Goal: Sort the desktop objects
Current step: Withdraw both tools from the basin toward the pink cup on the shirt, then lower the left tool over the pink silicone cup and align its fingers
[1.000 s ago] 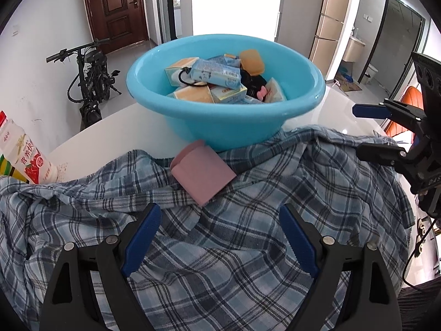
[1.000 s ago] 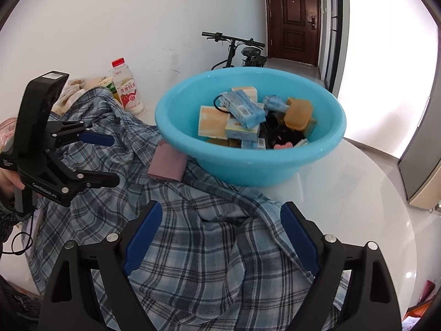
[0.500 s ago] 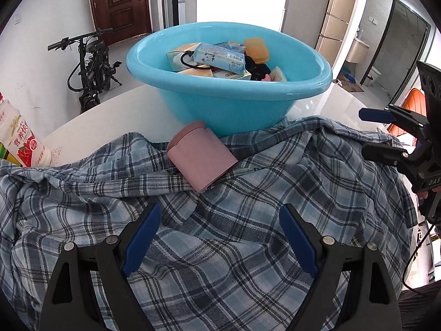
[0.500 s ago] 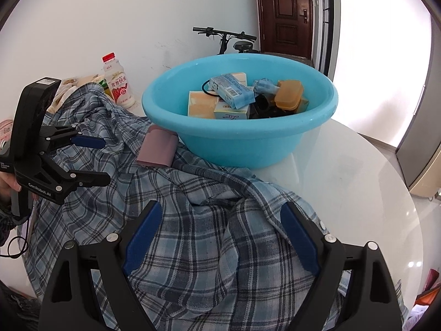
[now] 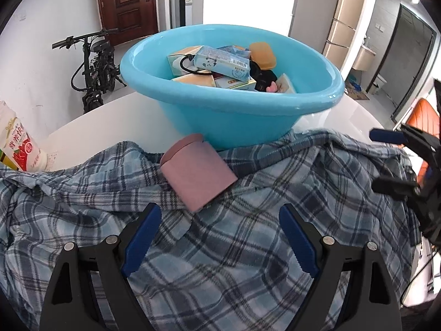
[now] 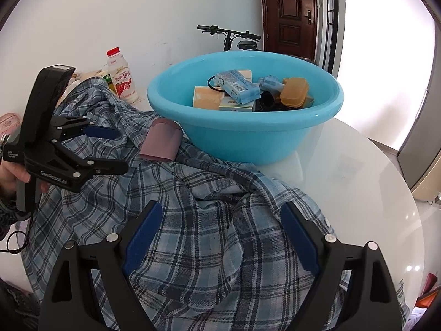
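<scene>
Left claw (image 5: 220,237) hovers over the plaid shirt (image 5: 248,248), jaws spread wide, nothing between the blue pads; released. Right claw (image 6: 220,234) likewise released, jaws wide above the same shirt (image 6: 206,234), no cloth pinched.

Shirt lies rumpled across the near side of the white counter (image 6: 358,171); its lower edge runs out of both views, so full extent is unknown. Cloth runs up to the foot of the blue basin (image 5: 234,118), which hides where the cloth ends.

Pink folded pouch (image 5: 197,173) rests on the shirt, its far end touching or just short of the basin wall; cannot tell which. What it is exactly stays unclear.

Basin holds a jumble: tissue packs (image 5: 223,62), small boxes (image 6: 206,98), an amber plastic case (image 6: 293,91), a black loop of cord (image 5: 190,64), something black beneath. Lower items buried, not identifiable.

Left view: milk bottle (image 5: 16,146) at the left edge, cap cut off. Right view shows it whole (image 6: 121,77), cartons behind it partly hidden by shirt folds.

A hand (image 6: 13,171) grips the left tool's handle, partly out of frame. Bicycle (image 5: 93,66) by the wall beyond.
</scene>
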`<state>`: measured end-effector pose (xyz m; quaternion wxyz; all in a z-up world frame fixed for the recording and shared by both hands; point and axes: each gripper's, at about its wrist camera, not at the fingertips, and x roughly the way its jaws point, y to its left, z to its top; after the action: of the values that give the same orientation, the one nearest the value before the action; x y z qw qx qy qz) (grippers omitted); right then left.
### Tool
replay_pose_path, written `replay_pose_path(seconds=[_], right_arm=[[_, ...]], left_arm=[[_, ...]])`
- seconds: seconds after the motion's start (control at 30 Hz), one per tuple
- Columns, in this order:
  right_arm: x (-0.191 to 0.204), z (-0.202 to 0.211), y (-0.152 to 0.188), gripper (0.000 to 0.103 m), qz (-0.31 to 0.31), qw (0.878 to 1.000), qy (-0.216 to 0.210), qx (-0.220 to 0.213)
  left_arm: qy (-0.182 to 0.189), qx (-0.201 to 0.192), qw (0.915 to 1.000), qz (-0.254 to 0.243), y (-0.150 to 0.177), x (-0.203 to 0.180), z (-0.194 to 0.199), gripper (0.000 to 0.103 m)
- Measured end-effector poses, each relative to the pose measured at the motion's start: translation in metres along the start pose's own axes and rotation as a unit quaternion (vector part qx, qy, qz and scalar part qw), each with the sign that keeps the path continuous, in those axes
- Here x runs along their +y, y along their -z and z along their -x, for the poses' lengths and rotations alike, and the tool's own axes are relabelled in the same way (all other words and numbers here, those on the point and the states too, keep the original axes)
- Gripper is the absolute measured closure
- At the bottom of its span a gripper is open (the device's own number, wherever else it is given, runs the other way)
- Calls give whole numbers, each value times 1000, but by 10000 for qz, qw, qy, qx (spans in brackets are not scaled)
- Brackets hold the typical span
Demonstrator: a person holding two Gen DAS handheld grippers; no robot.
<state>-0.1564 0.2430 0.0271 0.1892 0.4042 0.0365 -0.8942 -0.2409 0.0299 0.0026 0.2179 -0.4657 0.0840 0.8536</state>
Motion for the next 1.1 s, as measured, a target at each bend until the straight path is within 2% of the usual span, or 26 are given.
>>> replay_pose_path(seconds=[0.17, 0.5, 0.73, 1.1], right_arm=[[-4, -2, 3, 16, -54, 10000, 4, 3], [-19, -6, 10, 16, -250, 9997, 24, 37], [-23, -9, 10, 16, -315, 9995, 38, 58], [-23, -16, 10, 16, -335, 9993, 13, 136]], left_arm=[[-331, -220, 9990, 213, -6, -4, -15, 14], [-809, -295, 9950, 505, -10, 1, -50, 14], [-845, -332, 9932, 727, -11, 14, -60, 14], [-998, -236, 9934, 517, -11, 11, -69, 14]])
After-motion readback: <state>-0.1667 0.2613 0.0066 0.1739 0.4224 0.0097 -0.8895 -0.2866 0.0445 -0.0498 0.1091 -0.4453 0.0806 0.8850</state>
